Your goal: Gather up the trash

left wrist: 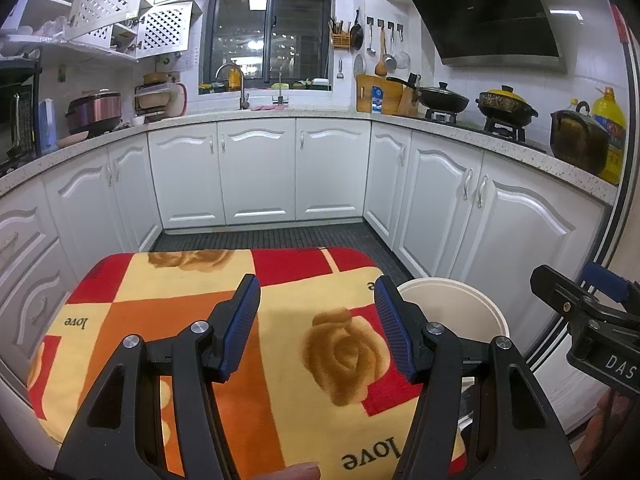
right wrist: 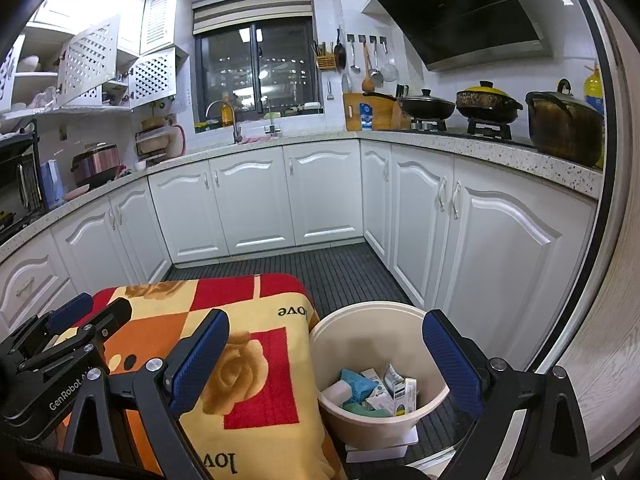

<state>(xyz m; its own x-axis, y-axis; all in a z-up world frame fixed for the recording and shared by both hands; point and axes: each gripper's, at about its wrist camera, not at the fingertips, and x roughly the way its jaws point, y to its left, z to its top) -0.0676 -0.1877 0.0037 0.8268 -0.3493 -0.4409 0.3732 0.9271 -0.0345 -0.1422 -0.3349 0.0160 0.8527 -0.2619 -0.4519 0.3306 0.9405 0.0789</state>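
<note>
A cream round bin (right wrist: 400,420) stands on the dark floor to the right of a table covered by a red, orange and yellow rose-print cloth (right wrist: 256,364). Inside it lie several pieces of trash (right wrist: 372,390): small cartons, a blue packet, white and green scraps. My right gripper (right wrist: 326,350) is open and empty above the bin's left side. My left gripper (left wrist: 316,312) is open and empty above the cloth (left wrist: 180,312); the bin's rim (left wrist: 452,292) shows to its right. The right gripper's body (left wrist: 592,320) shows at the right edge of the left wrist view.
White lower cabinets (right wrist: 256,204) run around a U-shaped speckled counter (right wrist: 480,144). Pots (right wrist: 564,124) and pans stand on the stove at right. A sink tap (right wrist: 228,120) is under the window. The floor (right wrist: 344,268) is dark ribbed matting.
</note>
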